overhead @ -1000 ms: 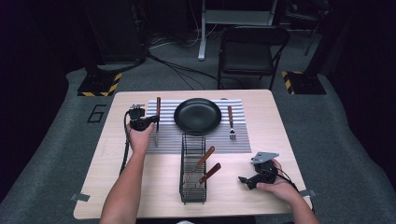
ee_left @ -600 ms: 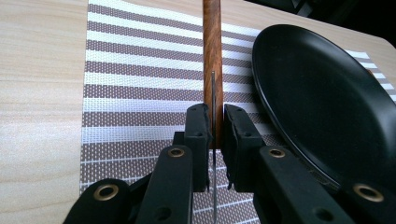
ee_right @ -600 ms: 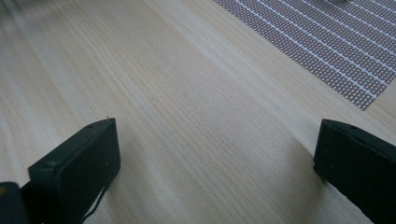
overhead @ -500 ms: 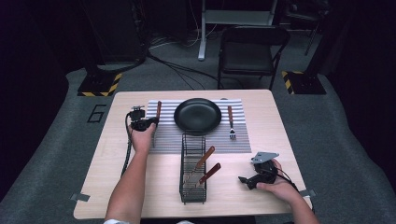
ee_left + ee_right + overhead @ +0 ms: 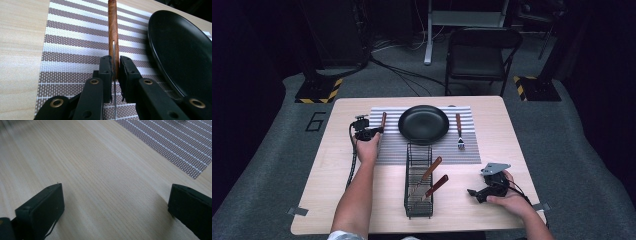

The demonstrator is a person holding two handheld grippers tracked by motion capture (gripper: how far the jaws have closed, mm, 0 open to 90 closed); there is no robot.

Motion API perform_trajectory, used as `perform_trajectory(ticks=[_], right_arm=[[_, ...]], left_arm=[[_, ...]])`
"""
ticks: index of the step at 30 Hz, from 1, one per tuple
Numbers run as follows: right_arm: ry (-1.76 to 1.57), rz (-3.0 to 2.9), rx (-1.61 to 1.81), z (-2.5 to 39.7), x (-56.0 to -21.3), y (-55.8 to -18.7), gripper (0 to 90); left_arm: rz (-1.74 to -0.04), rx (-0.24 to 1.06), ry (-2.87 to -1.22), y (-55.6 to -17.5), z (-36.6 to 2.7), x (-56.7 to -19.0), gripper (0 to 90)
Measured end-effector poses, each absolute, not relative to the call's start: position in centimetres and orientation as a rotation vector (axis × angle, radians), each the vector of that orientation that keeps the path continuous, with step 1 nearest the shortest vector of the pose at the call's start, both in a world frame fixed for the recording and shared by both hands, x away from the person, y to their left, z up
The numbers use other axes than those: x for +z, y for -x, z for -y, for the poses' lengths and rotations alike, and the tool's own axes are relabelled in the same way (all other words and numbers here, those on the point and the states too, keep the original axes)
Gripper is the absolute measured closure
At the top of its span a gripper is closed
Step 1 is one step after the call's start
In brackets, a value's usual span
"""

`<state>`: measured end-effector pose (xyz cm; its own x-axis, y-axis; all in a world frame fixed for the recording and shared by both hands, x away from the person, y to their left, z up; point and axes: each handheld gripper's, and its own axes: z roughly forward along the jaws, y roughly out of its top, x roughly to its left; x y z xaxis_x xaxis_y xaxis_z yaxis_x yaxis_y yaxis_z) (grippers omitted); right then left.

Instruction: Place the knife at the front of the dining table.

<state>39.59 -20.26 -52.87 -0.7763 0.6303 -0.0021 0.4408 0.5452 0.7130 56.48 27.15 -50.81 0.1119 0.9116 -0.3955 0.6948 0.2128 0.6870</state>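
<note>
Dark floor, cables and a black chair [image 5: 481, 52] lie beyond a light wooden table [image 5: 337, 200] seen from the high view. On the table's far half lies a striped placemat [image 5: 472, 150], with a black plate [image 5: 423, 124] at its middle.

At the placemat's left edge, just left of the plate, lies a wooden-handled knife [image 5: 383, 120], handle pointing far. The left gripper [image 5: 373, 131] meets it from the near side; in the left gripper view its 2 jaws stand close on either side of the knife [image 5: 113, 37], the thin blade running edge-up between them and the brown handle stretching away beyond their tips. The gaps are so slim that I cannot tell whether the pads press the metal or stand just clear of it. The plate [image 5: 180, 52] fills the right of that view, close beside the knife.

Right of the plate a wooden-handled fork [image 5: 459, 131] lies on the placemat, tines toward the near side. Just near of the plate stands a black wire basket [image 5: 418, 200] holding 2 more wooden-handled utensils [image 5: 432, 177], leaning to the right.

Well apart, at the table's near right, the right gripper [image 5: 473, 192] rests low over bare wood, a grey plate on top. In the right gripper view its jaws are spread wide with nothing between them, a corner of the placemat [image 5: 180, 147] beyond.
</note>
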Motion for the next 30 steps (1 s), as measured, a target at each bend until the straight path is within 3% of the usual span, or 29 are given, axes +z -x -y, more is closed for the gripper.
perform_trajectory(ticks=[20, 30], right_arm=[[-0.893, -2.527, 1.057, 20.3, -52.9, -39.6, 0.0], [-0.894, -2.527, 1.057, 20.3, -52.9, -39.6, 0.0]], left_arm=[[-1.678, 0.291, -1.473, -57.2, -27.8, -52.4, 79.7], [-1.688, 0.326, -1.516, -56.9, -28.0, -52.0, 71.5]])
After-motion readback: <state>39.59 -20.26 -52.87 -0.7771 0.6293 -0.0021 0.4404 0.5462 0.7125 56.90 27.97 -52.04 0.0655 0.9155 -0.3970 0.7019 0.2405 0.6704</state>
